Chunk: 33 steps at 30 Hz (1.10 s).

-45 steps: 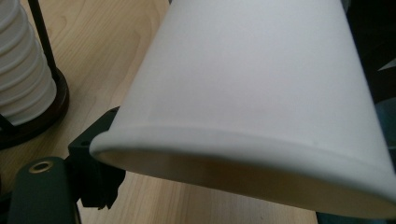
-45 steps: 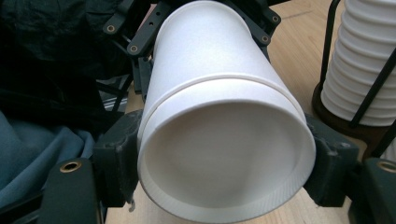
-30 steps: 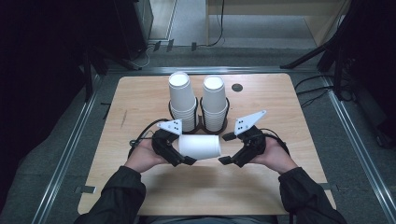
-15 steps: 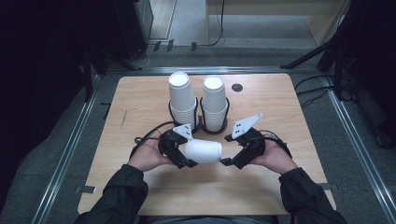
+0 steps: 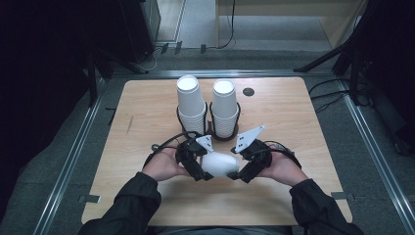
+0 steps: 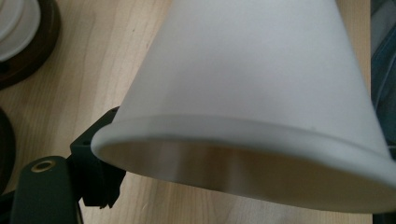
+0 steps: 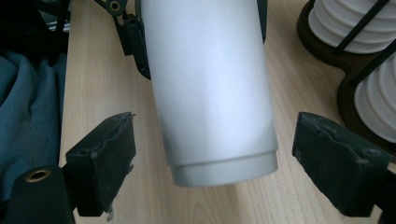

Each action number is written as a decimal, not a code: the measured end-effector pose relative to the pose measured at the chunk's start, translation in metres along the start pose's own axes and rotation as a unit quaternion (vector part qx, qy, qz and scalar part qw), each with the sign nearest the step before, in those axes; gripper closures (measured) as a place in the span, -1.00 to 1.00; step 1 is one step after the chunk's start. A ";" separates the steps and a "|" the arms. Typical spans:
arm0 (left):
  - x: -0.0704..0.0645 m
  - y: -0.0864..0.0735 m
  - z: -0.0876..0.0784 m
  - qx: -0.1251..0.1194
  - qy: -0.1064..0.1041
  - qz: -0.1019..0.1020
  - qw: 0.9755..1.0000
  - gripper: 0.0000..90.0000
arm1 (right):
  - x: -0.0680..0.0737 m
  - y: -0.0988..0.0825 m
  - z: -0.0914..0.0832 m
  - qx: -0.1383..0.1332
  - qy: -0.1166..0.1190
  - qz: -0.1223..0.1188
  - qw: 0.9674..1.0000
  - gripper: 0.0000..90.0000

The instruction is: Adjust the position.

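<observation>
Wooden table (image 5: 147,112) lies under your hands; your left gripper (image 5: 198,164) clamps the cup's (image 5: 219,164) rim end, holding it sideways; your right gripper (image 7: 212,158) stands apart around its base, not touching; two cup stacks (image 5: 208,105) stand behind.

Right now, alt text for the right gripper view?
A white paper cup lies on its side on the wooden table, base toward the camera, between the right gripper's open black fingers, untouched. Stacked cups in holders stand at upper right.
</observation>
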State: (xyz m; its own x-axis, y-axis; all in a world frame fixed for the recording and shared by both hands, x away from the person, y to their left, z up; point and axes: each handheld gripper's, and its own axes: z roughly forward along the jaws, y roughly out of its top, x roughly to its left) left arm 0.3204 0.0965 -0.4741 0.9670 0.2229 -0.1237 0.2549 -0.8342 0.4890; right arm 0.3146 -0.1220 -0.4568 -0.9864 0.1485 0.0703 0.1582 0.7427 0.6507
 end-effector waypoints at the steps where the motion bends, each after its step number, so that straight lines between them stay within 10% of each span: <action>1: -0.001 0.001 0.001 0.001 0.001 0.001 1.000 -0.70 | 0.000 0.000 0.001 0.003 0.000 0.000 1.000 -0.70; 17: -0.005 0.009 0.004 0.001 -0.008 -0.001 1.000 -0.71 | 0.005 0.007 0.031 0.053 0.000 -0.029 0.998 -0.53; 33: -0.003 0.001 -0.006 -0.034 -0.014 0.020 0.999 -0.91 | 0.004 0.007 0.022 0.032 0.002 -0.032 0.999 -0.51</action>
State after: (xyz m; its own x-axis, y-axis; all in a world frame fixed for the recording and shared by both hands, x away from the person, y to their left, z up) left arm 0.3176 0.0977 -0.4681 0.9764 0.1756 -0.1260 0.2161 -0.8056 0.5516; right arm 0.3125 -0.1022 -0.4688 -0.9948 0.0961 0.0328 0.0964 0.7913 0.6038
